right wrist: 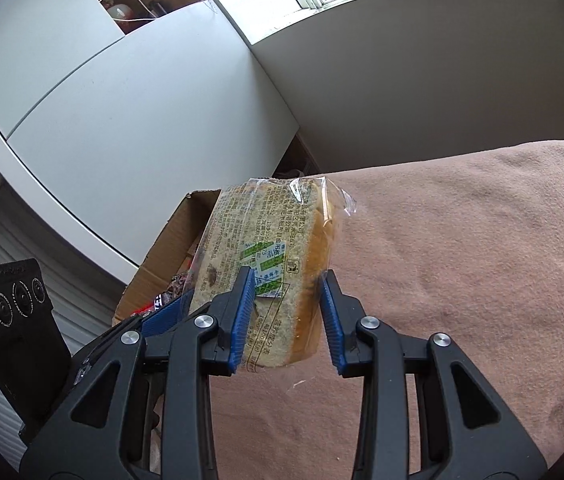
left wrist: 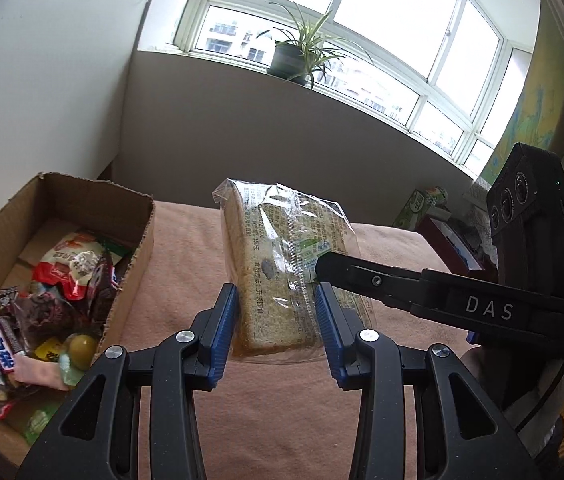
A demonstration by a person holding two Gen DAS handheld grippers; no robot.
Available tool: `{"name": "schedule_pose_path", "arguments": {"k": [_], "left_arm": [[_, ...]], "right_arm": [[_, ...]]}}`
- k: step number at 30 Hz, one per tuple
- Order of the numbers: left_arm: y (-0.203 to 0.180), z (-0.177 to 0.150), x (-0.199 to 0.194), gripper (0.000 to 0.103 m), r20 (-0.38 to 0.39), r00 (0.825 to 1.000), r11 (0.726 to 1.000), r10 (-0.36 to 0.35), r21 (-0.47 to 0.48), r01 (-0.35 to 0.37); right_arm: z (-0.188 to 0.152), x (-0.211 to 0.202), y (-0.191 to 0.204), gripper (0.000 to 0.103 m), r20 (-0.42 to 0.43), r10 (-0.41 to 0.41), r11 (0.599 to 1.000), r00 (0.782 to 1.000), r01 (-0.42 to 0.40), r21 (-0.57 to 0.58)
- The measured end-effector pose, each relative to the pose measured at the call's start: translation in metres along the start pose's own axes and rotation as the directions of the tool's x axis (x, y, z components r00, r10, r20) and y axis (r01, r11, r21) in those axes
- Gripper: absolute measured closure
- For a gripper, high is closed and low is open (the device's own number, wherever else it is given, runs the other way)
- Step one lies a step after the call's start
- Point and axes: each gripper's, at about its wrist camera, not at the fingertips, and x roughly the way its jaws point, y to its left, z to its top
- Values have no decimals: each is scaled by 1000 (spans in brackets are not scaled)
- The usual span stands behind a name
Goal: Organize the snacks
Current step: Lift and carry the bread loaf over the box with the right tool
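A sliced bread loaf in a clear printed wrapper [left wrist: 278, 240] hangs above the pink-brown cloth [left wrist: 282, 420]. My left gripper [left wrist: 276, 312] is shut on its near end, a blue pad pressed on each side. My right gripper [right wrist: 286, 304] is shut on the same loaf [right wrist: 266, 232], and in the left wrist view its black finger [left wrist: 361, 276] reaches the wrapper from the right. To the left stands an open cardboard box [left wrist: 138, 248] holding several wrapped snacks [left wrist: 70, 268]. In the right wrist view the box [right wrist: 170, 248] shows behind the loaf.
A potted plant [left wrist: 293, 56] stands on the windowsill beyond the table. Green and red cartons [left wrist: 421, 208] sit off the table's right edge. A white cabinet [right wrist: 122, 120] rises to the left behind the box. The cloth [right wrist: 461, 260] stretches to the right.
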Motion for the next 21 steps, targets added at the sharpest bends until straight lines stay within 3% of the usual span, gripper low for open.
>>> {"name": "schedule_pose_path", "arguments": {"k": [21], "left_arm": [[110,-8,-74,65,110,984,979,142,-160,-123]], "right_arm": [[-12,86,126,69,-76,100,980,992,-112,-167]]}}
